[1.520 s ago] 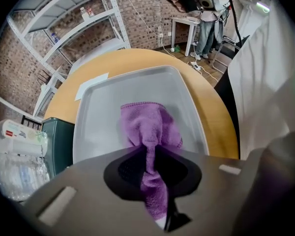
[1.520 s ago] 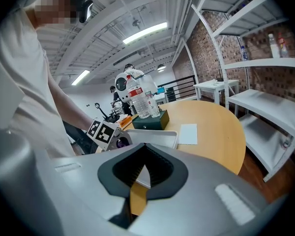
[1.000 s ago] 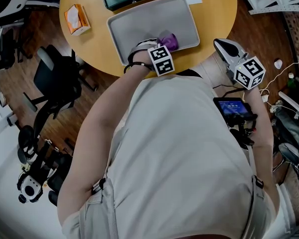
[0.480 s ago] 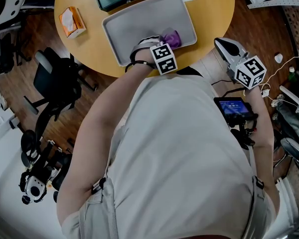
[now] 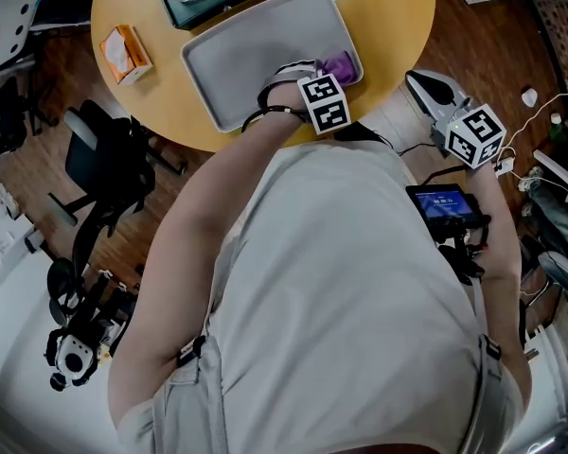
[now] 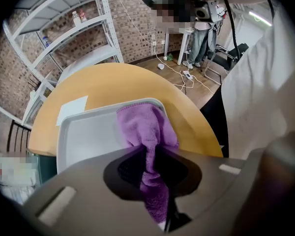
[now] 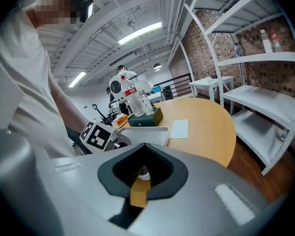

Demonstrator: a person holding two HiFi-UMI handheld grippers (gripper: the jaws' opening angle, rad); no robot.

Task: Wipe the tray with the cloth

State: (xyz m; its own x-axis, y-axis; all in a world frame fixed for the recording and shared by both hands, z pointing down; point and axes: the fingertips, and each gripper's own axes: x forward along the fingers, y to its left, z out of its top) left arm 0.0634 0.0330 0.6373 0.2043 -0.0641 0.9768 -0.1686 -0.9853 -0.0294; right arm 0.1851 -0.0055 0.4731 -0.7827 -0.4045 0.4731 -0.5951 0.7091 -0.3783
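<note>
We stretch our left arm forward, its wrist over the near edge of the tray, and our left gripper sits above the tray's near right corner with its jaws clamped on the cloth (a fold runs down between them). Our right gripper hangs well right of the tray, nose toward it, jaws together on nothing, our right arm bent close at our side
</note>
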